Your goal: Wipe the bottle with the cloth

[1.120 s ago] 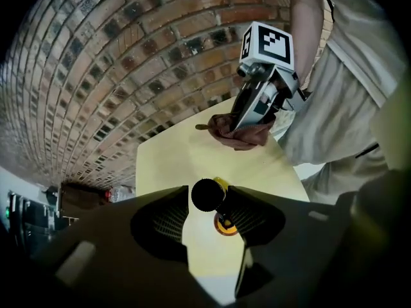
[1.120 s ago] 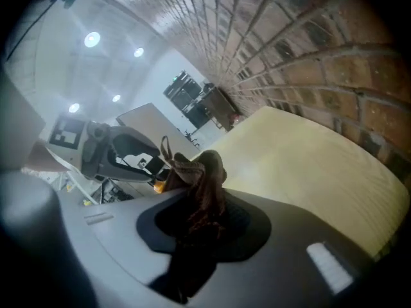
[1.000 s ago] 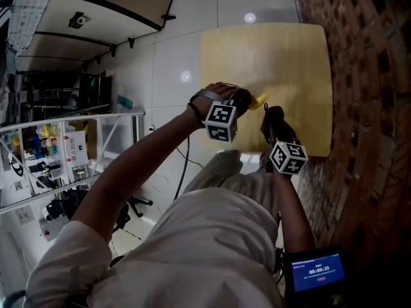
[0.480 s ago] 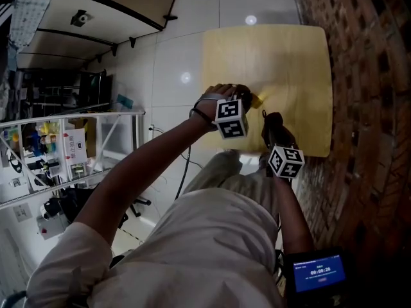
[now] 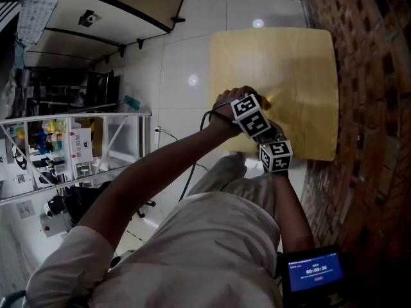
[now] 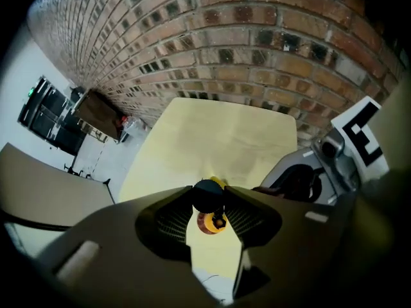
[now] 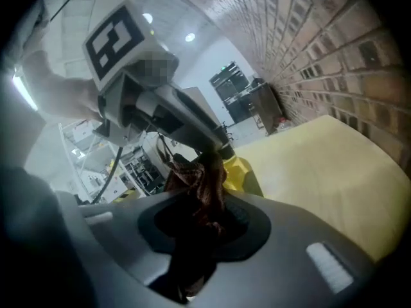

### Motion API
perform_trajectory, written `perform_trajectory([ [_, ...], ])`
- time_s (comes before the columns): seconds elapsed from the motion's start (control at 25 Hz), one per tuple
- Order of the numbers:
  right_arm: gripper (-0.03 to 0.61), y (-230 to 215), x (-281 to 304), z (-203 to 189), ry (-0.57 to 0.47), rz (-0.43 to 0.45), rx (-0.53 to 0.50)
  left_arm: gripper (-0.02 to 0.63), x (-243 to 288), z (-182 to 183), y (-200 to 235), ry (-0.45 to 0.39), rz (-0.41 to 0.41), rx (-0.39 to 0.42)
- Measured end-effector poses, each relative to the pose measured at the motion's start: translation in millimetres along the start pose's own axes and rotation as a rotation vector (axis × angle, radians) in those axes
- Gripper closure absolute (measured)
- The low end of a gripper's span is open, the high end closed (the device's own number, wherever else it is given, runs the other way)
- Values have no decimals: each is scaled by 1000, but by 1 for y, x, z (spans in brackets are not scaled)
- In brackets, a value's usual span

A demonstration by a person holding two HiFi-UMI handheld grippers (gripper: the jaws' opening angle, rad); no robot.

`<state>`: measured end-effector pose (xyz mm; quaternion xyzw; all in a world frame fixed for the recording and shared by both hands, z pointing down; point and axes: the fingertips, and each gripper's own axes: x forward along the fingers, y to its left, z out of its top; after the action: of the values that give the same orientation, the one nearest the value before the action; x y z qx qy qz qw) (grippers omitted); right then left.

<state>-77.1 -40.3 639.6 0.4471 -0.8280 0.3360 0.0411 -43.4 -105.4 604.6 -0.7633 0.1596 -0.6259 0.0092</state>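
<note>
A brick wall stands at 3 o'clock of the pale wooden counter, over which the left tool clamps the yellow bottle by its dark cap, long axis near-vertical, cap up, the right tool at its 5 o'clock gripping a dark reddish cloth.

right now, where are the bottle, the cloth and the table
bottle [image 7: 241, 173]: right gripper view, on its yellow body.
cloth [image 7: 199, 188]: right gripper view, on its bunched dark red fold.
table [image 6: 218, 133]: left gripper view, on the bare yellow top.
</note>
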Motion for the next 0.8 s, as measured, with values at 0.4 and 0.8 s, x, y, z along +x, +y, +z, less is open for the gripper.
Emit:
perform_trajectory([
  [0.4, 494, -28, 33, -3, 38, -95, 270, 445, 0, 1, 0, 33, -9, -82],
  [0.8, 495, -55, 48, -42, 99, -166, 783, 445, 1, 1, -3, 44, -6, -28],
])
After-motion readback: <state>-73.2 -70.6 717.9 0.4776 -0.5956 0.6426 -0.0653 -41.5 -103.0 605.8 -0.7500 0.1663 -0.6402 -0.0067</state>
